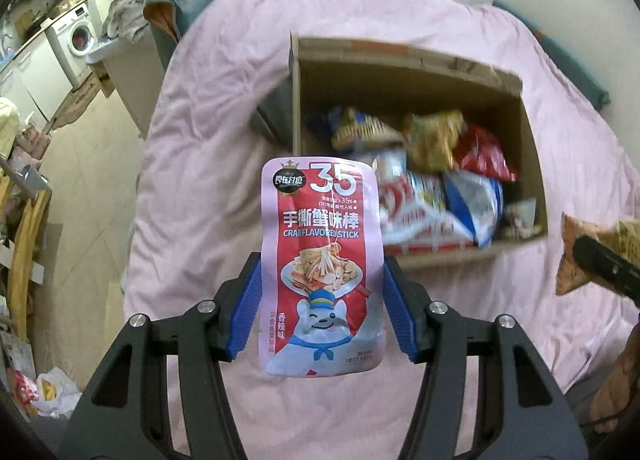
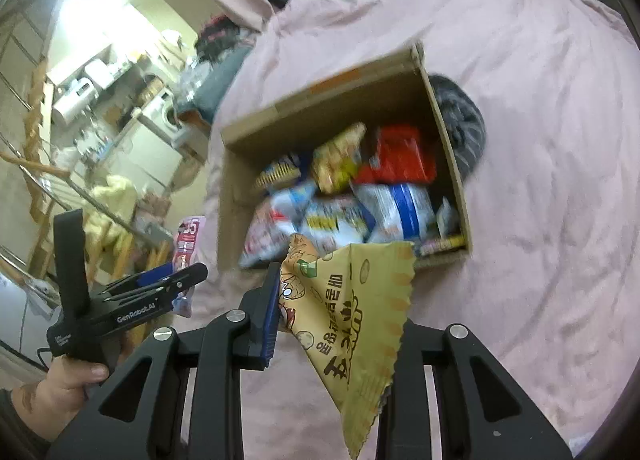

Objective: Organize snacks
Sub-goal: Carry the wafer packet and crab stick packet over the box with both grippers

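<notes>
I hold a crab-stick packet (image 1: 320, 256) in the left gripper (image 1: 320, 312) and a tan snack bag (image 2: 348, 320) pinched in the right gripper (image 2: 340, 312), both over the bed (image 1: 208, 108) near the box (image 1: 532, 164)'s near edge, ready to drop in.

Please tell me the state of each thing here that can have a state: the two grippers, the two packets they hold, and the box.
Left gripper: shut on the pink and red crab stick packet.
Pink and red crab stick packet: held upright, sealed, above the pink bedcover.
Right gripper: shut on the tan crinkle-edged snack packet.
Tan crinkle-edged snack packet: held, sealed, tilted.
Brown cardboard box: open, partly filled with snack bags.
</notes>
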The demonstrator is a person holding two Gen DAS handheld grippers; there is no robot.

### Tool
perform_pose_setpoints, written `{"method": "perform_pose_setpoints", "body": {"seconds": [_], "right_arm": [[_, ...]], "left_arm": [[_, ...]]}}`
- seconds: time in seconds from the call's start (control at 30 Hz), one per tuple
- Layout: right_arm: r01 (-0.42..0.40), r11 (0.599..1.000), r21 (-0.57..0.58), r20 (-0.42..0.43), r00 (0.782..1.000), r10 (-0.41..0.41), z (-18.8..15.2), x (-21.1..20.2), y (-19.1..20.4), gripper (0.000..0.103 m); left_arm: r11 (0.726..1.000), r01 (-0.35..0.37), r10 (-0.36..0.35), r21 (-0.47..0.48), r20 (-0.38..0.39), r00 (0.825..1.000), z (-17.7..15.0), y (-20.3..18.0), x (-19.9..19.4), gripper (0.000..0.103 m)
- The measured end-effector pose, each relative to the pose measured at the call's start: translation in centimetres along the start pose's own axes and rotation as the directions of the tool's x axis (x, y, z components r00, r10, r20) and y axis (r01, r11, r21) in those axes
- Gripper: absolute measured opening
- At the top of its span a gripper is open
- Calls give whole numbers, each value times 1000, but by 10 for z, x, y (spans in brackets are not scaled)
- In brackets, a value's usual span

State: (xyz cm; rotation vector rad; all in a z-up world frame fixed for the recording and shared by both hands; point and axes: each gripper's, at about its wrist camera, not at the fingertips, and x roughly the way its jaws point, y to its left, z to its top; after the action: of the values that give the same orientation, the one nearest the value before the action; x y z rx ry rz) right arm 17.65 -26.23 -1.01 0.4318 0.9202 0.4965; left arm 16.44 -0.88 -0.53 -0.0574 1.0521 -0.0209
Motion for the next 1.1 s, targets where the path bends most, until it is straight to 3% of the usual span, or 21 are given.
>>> {"method": "perform_pose_setpoints", "body": {"seconds": [0.3, 0.47, 0.53, 0.6, 0.7, 0.8, 1.1], "right_arm": [[56, 998, -32, 34, 998, -55, 28, 30, -2, 28], [82, 996, -41, -4, 997, -82, 40, 53, -10, 28], [82, 996, -42, -22, 996, -83, 42, 63, -13, 29], [87, 995, -55, -37, 995, -89, 43, 74, -12, 29], [84, 994, -64, -62, 994, -88, 43, 88, -12, 29], [74, 995, -67, -81, 994, -79, 43, 97, -11, 29], [93, 992, -89, -135, 985, -105, 42, 120, -9, 29]], "left_arm": [[1000, 28, -28, 2, 28, 999, 40, -16, 23, 54], [999, 38, -41, 29, 108, 993, 43, -19, 42, 54], [1000, 5, -7, 23, 90, 996, 46, -19, 52, 54], [999, 53, -53, 7, 67, 996, 50, -18, 57, 54], [999, 35, -35, -16, 53, 998, 52, -14, 62, 54], [997, 61, -60, -42, 32, 998, 54, -12, 65, 54], [995, 102, -102, 4, 16, 995, 53, -25, 66, 54]]}}
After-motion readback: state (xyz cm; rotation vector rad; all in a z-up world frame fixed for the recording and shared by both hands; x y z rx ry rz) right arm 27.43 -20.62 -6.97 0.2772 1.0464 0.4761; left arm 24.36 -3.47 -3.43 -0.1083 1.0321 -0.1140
